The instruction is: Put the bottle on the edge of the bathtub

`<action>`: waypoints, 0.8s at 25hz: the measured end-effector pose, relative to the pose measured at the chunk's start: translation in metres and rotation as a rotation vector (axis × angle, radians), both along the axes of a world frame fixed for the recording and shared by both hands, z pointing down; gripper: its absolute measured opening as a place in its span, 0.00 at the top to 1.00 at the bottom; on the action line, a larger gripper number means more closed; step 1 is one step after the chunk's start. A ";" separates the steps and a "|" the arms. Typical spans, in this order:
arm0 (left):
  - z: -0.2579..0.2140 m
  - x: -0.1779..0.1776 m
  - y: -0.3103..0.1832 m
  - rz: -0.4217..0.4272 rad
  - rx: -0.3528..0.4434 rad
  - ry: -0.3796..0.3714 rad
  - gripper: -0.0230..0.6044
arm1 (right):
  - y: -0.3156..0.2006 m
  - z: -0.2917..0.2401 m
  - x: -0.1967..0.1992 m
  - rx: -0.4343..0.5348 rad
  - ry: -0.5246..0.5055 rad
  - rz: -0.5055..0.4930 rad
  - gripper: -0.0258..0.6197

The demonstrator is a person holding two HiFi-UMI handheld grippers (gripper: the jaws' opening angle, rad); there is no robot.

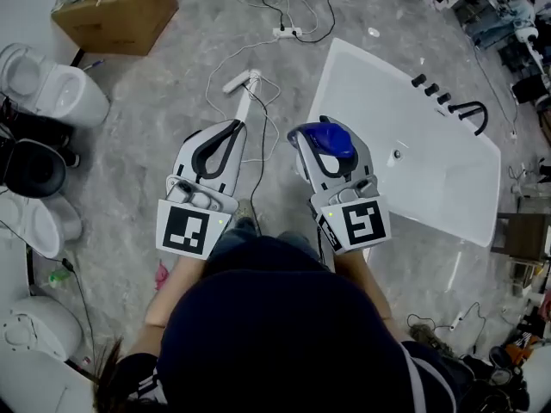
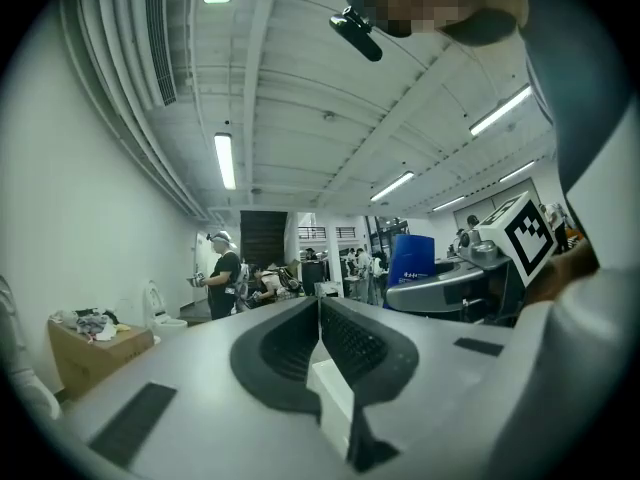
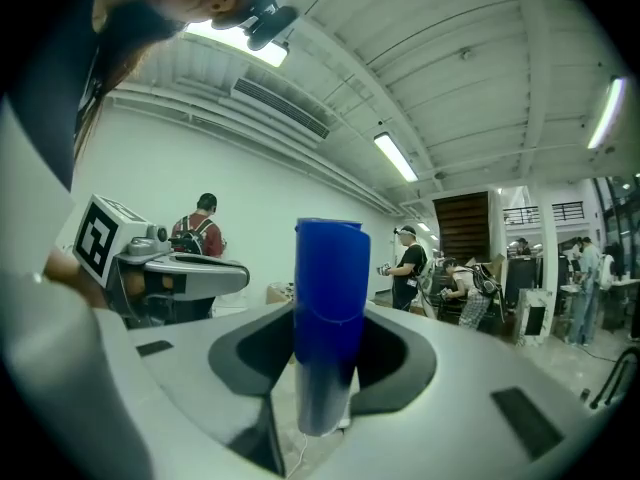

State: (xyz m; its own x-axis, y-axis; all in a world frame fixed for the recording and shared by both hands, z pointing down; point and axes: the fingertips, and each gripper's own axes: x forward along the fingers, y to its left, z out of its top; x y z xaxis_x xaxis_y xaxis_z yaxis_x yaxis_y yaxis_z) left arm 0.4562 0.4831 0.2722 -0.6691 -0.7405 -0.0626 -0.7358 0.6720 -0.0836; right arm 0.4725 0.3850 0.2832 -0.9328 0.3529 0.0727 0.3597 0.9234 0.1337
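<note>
The blue bottle is clamped between the jaws of my right gripper, which I hold up in the air just left of the white bathtub. In the right gripper view the bottle stands upright between the dark pads, and that gripper points out level across the room. My left gripper hovers beside it over the floor, its jaws shut with nothing in them. The left gripper view shows the closed pads meeting in a line, with the bottle off to the right.
Black tap fittings sit on the tub's far rim. Cables and a power strip lie on the grey floor ahead. A cardboard box and white toilets stand at the left. People work in the background.
</note>
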 end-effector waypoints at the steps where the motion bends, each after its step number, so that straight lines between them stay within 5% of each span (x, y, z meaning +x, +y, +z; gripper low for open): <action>1: 0.001 -0.013 0.002 0.011 0.004 0.004 0.91 | 0.001 0.002 -0.010 -0.001 0.008 0.017 0.70; 13: 0.013 -0.109 -0.023 0.098 0.034 0.059 0.91 | -0.038 0.012 -0.100 -0.019 0.050 0.150 0.70; 20: 0.016 -0.198 -0.064 0.124 0.027 0.045 0.91 | -0.085 0.011 -0.194 -0.020 0.002 0.180 0.70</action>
State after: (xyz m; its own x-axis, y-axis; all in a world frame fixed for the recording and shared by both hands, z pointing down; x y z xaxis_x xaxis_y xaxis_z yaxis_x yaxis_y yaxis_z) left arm 0.2578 0.4195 0.2883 -0.5751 -0.8162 -0.0554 -0.8161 0.5771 -0.0317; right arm 0.2783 0.3002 0.2941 -0.9809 0.1814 0.0697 0.1885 0.9755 0.1139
